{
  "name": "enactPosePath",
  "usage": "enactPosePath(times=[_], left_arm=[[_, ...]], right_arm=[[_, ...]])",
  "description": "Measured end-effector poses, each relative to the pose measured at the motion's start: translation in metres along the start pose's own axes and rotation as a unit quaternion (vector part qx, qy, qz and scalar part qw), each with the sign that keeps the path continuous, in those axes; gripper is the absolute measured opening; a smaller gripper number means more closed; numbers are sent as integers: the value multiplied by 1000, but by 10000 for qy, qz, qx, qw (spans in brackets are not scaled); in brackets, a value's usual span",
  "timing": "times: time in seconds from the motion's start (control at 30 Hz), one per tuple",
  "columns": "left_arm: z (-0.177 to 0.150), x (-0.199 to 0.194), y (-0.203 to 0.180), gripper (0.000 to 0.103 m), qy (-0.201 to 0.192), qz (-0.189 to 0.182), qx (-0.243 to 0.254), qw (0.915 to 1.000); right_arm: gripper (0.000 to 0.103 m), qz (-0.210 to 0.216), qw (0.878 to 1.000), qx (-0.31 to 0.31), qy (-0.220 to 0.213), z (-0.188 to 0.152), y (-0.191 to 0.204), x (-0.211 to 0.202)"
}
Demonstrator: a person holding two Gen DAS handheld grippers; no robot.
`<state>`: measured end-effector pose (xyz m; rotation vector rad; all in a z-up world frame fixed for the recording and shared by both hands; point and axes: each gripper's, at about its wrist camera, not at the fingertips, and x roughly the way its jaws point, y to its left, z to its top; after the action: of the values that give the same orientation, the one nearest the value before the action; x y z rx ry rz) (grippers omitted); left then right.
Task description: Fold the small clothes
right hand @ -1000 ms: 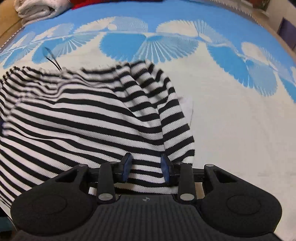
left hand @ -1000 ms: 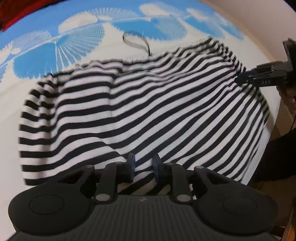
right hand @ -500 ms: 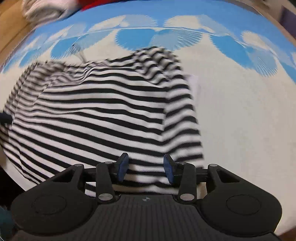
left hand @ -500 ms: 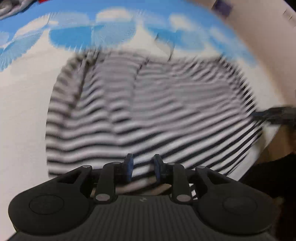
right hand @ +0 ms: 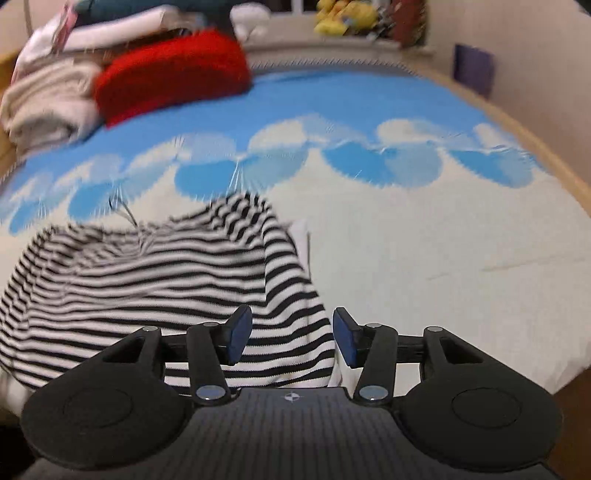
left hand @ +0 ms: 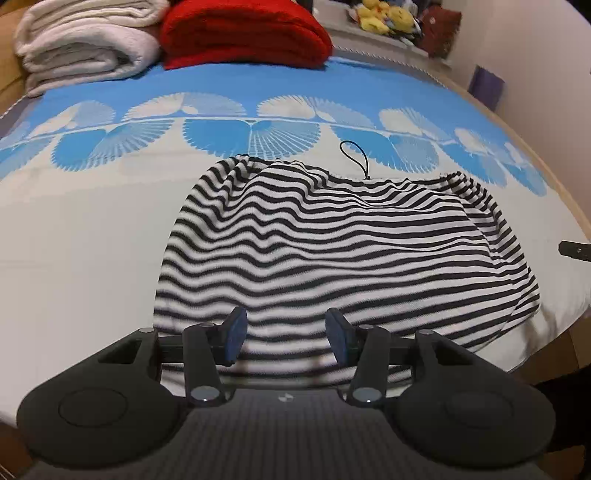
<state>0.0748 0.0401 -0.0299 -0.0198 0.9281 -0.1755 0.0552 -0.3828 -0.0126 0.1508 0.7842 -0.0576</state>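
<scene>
A black-and-white striped garment (left hand: 340, 251) lies folded and rumpled on the bed, with a thin black loop (left hand: 356, 157) sticking out at its far edge. My left gripper (left hand: 283, 330) hovers over the garment's near edge, its jaws opening, the pads clear of the cloth. In the blurred right wrist view the same striped garment (right hand: 155, 280) fills the lower left. My right gripper (right hand: 292, 338) hangs above the garment's right near corner, jaws also opening, nothing pinched. The tip of the right gripper (left hand: 576, 251) shows at the left wrist view's right edge.
The bedspread (left hand: 92, 236) is white with a blue fan pattern. Folded white blankets (left hand: 85, 40) and a red blanket (left hand: 243, 33) are stacked at the bed's far side. Soft toys (left hand: 384, 16) sit on a ledge by the wall. The bed's wooden edge (left hand: 565, 199) runs along the right.
Both grippers have let go of the striped garment, opened wider and pulled up and back, so more of the bed and the blankets shows. The garment now lies loose on the bed.
</scene>
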Motion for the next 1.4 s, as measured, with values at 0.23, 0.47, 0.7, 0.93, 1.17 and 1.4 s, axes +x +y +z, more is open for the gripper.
enactPosePath(times=[0.23, 0.47, 0.7, 0.93, 1.17, 1.4], left_arm=[[-30, -8, -23, 52, -191, 200, -243, 9993], [-29, -3, -10, 67, -191, 129, -546, 9982], [-38, 31, 25, 73, 224, -11, -1629, 9864], [-40, 46, 47, 82, 479, 135, -2442, 9685], [-42, 61, 70, 82, 571, 321, -2929, 9539], [-36, 65, 69, 82, 455, 380, -2906, 9550]], right_arm=[[51, 84, 9997, 44, -218, -13, 6, -18], [51, -6, 9998, 35, -186, -11, 23, -11], [51, -41, 9985, -502, -218, -9, 38, -3], [51, -63, 9996, -282, -28, 1, 29, 4], [51, 102, 9951, -983, -54, 18, 40, 6], [52, 19, 9982, -595, 31, 20, 1, 21]])
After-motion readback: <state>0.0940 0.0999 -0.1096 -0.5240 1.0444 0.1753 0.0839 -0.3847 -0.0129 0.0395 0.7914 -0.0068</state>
